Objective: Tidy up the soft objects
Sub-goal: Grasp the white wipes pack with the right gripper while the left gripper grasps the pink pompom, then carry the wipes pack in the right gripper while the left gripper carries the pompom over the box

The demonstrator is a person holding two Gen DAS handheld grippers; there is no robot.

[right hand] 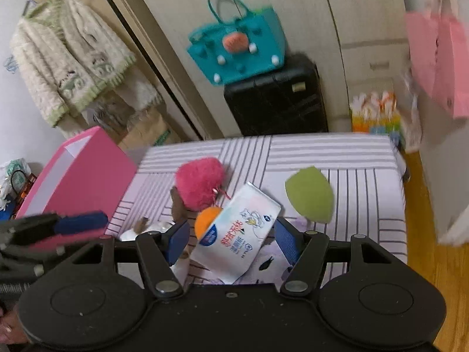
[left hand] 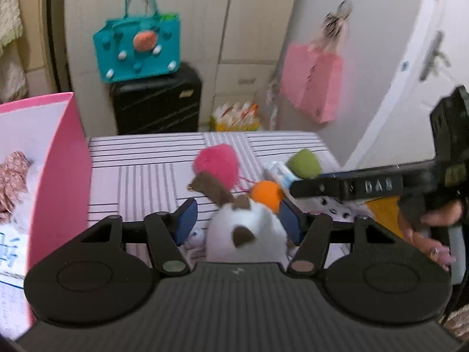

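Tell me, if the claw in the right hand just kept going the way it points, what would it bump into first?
Most likely the white tissue pack, which lies right between the right claw's open blue pads. The orange ball sits just beside it on the left, though depth is hard to judge.

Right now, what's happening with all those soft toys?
Left tool open around white plush. Right tool open around tissue pack. Orange ball crowding between. Pink box waiting left.

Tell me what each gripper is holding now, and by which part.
Neither holds anything. The left gripper has open jaws around the white plush toy; the right gripper has open jaws around the tissue pack.
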